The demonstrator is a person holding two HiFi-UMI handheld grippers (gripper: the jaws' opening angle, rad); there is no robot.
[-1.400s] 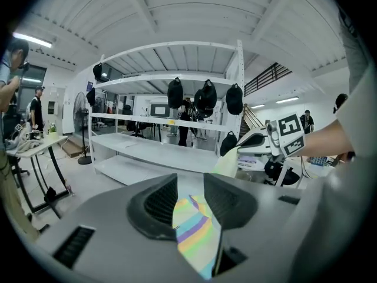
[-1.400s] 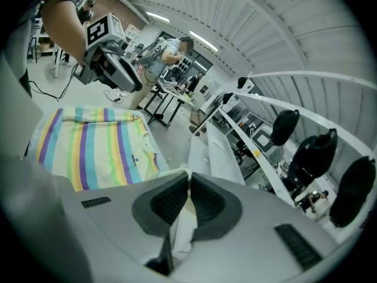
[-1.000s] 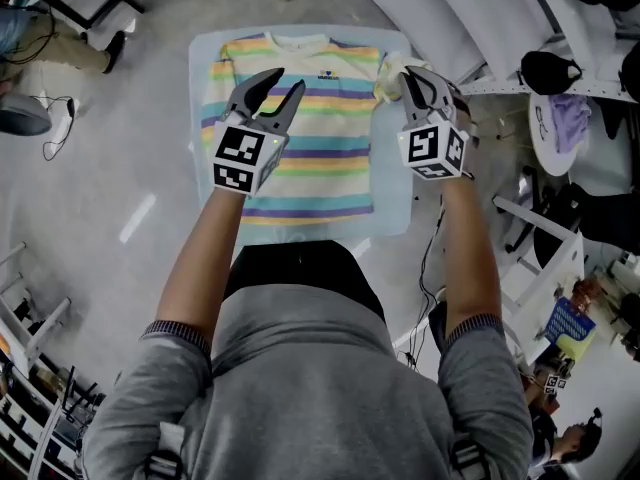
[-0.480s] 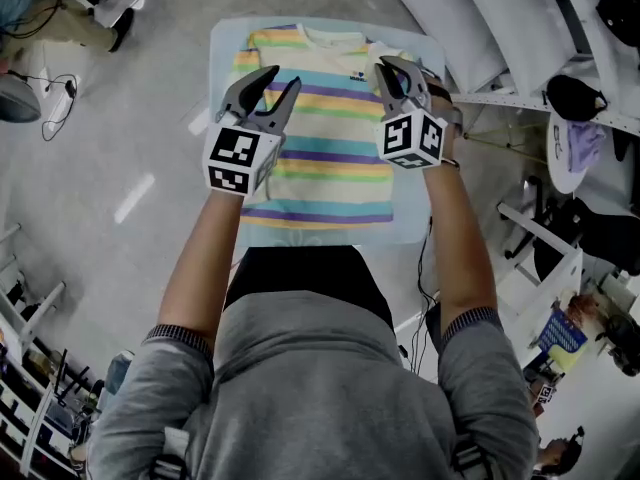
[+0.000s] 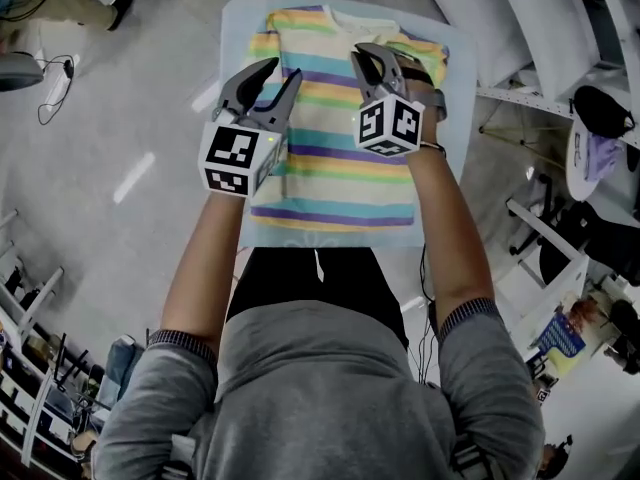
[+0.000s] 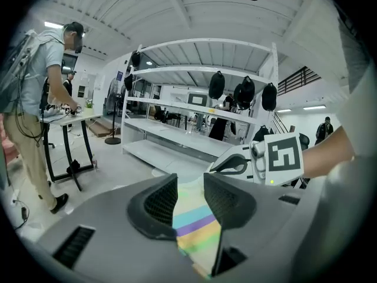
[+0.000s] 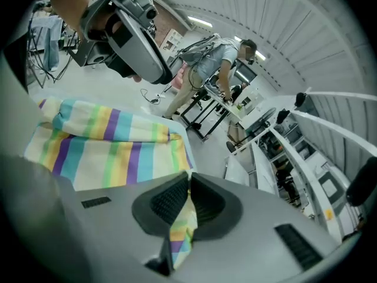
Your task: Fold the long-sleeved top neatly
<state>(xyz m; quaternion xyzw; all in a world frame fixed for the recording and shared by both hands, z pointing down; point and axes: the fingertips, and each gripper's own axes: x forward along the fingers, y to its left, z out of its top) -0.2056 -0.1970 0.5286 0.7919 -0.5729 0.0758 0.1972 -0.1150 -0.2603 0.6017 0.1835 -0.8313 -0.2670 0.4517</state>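
The striped long-sleeved top (image 5: 330, 173) lies flat on a pale blue table (image 5: 232, 28), collar away from me. My right gripper (image 5: 375, 60) hovers over the top's right chest, shut on a fold of striped sleeve cloth that hangs between its pads (image 7: 187, 214). My left gripper (image 5: 275, 73) is above the top's left side with its jaws apart. The stripes seen in its gap (image 6: 189, 187) look like the top below, and the pads do not press on them. The right gripper's marker cube (image 6: 285, 155) shows beside it.
White shelving (image 5: 520, 28) runs along the table's right side, with black bags (image 6: 217, 84) hanging on it. A person (image 6: 35, 99) works at a small table off to the left. Cables (image 5: 55, 78) lie on the floor at the left. Chair frames (image 5: 545, 238) stand at the right.
The right gripper has carried the sleeve cloth from the top's right edge leftward over the body. The left gripper stays open and has shifted little against the top.
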